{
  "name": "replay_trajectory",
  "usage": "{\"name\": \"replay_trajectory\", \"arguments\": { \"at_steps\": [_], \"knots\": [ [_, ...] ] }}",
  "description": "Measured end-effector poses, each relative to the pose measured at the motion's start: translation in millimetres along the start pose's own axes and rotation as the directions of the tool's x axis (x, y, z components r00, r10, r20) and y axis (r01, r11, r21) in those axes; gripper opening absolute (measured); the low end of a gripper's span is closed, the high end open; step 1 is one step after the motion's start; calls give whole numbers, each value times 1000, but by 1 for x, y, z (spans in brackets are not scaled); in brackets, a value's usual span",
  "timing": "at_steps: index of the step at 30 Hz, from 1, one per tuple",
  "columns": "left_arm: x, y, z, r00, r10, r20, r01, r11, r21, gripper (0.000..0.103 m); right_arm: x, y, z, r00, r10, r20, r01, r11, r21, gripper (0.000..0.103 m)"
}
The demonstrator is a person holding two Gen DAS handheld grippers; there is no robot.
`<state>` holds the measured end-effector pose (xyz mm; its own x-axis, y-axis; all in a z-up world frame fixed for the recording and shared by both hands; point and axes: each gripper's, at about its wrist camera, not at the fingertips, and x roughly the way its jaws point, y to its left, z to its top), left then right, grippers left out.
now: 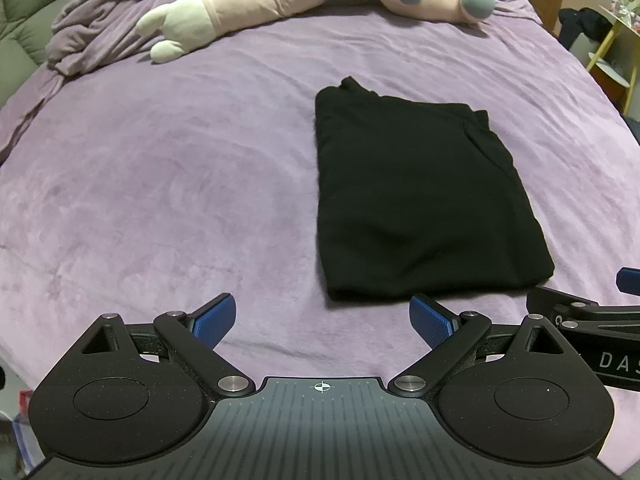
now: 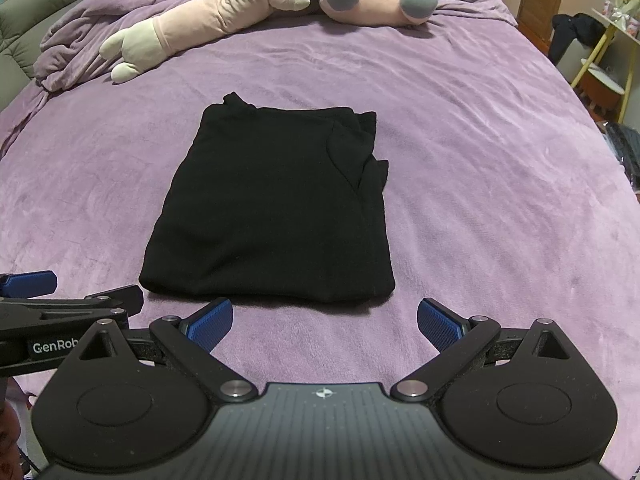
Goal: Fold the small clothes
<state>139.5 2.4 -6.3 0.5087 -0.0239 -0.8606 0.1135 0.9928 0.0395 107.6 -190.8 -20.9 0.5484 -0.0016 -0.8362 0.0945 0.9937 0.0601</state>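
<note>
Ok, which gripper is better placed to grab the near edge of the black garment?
Right, probably. The right gripper faces the black garment's near edge head-on; the left gripper sits off its left corner. Both are open.

A bed (image 2: 460, 168) covered in a purple blanket is filling both views. A folded black garment (image 2: 272, 208) is lying flat at centre frame, a pink plush toy (image 2: 248, 4) is resting along the top, and bunched purple bedding (image 1: 100, 36) is sitting upper left.

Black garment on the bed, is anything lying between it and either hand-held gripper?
Nothing visible. Only bare purple blanket separates the black garment from the open right hand-held gripper and the open left hand-held gripper. The plush toys lie far beyond it.
</note>
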Motion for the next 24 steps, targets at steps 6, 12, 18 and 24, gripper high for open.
{"name": "replay_trajectory", "arguments": {
  "at_steps": [6, 12, 18, 24],
  "knots": [
    [1, 2, 0, 1000, -10, -4, 10, 1000, -8, 97, -1, 1, -1, 1000, 1, 4, -1, 1000, -2, 99],
    [0, 0, -3, 1000, -24, 0, 24, 1000, -1, 97, -2, 0, -1, 1000, 1, 5, -1, 1000, -1, 99],
    [-6, -5, -7, 999, -5, 34, 4, 1000, 24, 97, -5, -1, -1, 1000, -2, 12, 2, 1000, 7, 99],
    [-10, -4, -8, 999, -17, 48, 16, 999, 29, 97, -7, -3, -3, 1000, -4, 19, 4, 1000, 15, 99]
  ]
}}
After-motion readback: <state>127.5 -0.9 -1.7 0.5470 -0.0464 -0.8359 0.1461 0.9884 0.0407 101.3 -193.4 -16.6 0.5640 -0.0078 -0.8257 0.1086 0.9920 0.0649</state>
